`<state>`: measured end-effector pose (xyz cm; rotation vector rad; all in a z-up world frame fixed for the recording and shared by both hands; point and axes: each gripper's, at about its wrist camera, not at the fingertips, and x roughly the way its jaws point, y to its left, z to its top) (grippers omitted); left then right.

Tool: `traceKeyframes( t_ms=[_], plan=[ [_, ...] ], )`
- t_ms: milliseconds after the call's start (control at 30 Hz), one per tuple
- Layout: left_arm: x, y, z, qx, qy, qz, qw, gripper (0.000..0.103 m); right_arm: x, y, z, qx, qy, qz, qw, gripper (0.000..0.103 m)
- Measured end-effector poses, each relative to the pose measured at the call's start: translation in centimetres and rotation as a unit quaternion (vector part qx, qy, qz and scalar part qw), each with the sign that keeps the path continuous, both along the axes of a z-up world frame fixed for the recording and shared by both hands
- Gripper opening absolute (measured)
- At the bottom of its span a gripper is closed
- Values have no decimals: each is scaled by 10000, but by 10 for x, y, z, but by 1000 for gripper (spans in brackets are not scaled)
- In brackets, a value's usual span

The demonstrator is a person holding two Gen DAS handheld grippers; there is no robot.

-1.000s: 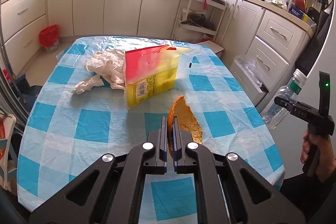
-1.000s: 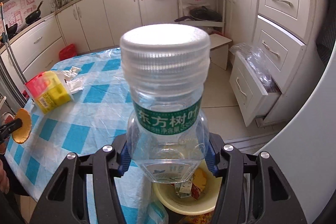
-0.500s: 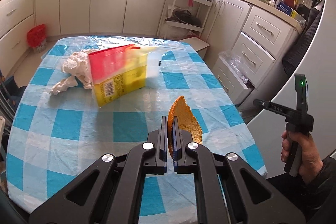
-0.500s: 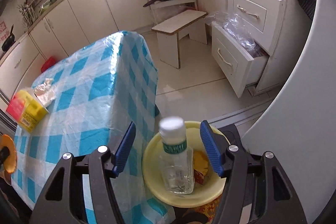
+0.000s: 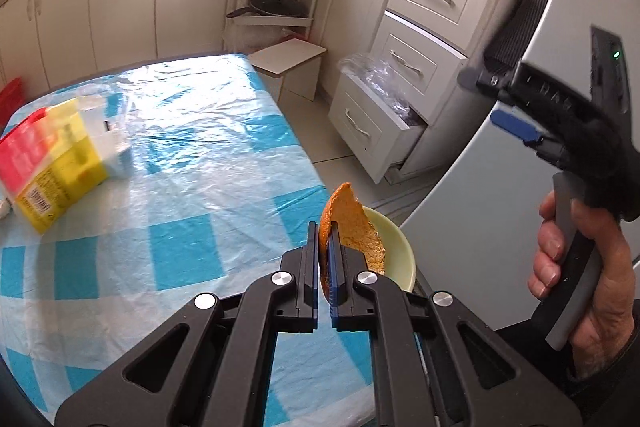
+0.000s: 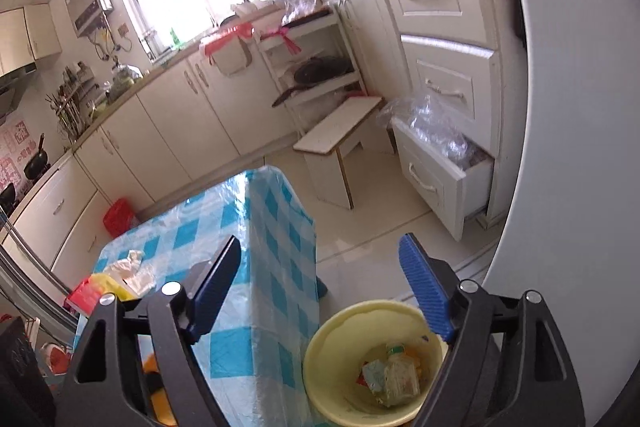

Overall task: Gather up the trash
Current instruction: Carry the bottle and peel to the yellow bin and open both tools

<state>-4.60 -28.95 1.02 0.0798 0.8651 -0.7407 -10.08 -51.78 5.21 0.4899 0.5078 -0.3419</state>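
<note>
My left gripper [image 5: 325,259] is shut on a piece of orange peel [image 5: 352,227], held at the table's right edge just in front of the pale yellow bin [image 5: 400,251]. My right gripper [image 6: 320,287] hangs above that bin [image 6: 340,339], its jaws opening with nothing between them. The clear plastic bottle [image 6: 400,377] lies inside the bin among wrappers. In the left wrist view a hand holds the right gripper [image 5: 516,123] at the right. A red and yellow carton [image 5: 48,163] lies on the blue checked table [image 5: 180,195], with crumpled paper [image 6: 128,263] behind it.
An open drawer [image 6: 440,171] with clear plastic sticks out of the cabinets on the right. A white step stool [image 6: 336,135] stands on the tiled floor past the table. A large white appliance side [image 5: 480,187] rises right beside the bin. A red bin [image 6: 118,217] sits by the far cabinets.
The right gripper let go of the bottle, which dropped into the yellow bin, then rose with jaws spreading. The left gripper carried the peel rightward across the table to the bin's edge.
</note>
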Motion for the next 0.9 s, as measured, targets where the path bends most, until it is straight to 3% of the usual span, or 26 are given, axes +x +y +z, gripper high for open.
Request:
traceKeyframes(
  t_ms=[133, 300, 467, 567, 633, 900],
  plan=[
    [-1, -48, -12, 122, 119, -246, 9996, 4, -7, 0, 19, -209, -403, -59, 9990, 80],
    [4, -100, -34, 412, 245, -396, 9981, 4, -13, -14, 24, 20, -653, -147, 9978, 80],
    [15, -135, -62, 800, 691, -490, 9932, 10, -18, -25, 26, 202, -775, -213, 9966, 80],
    [19, -135, -57, 685, 656, -395, 9947, 25, -19, -28, 27, 244, -823, -219, 9961, 80],
    [20, -130, -51, 568, 615, -366, 9958, 44, -20, -28, 27, 297, -852, -204, 9957, 80],
    [23, -106, -31, 400, 551, -233, 9974, 53, -22, -26, 26, 392, -872, -228, 9952, 81]
  ],
)
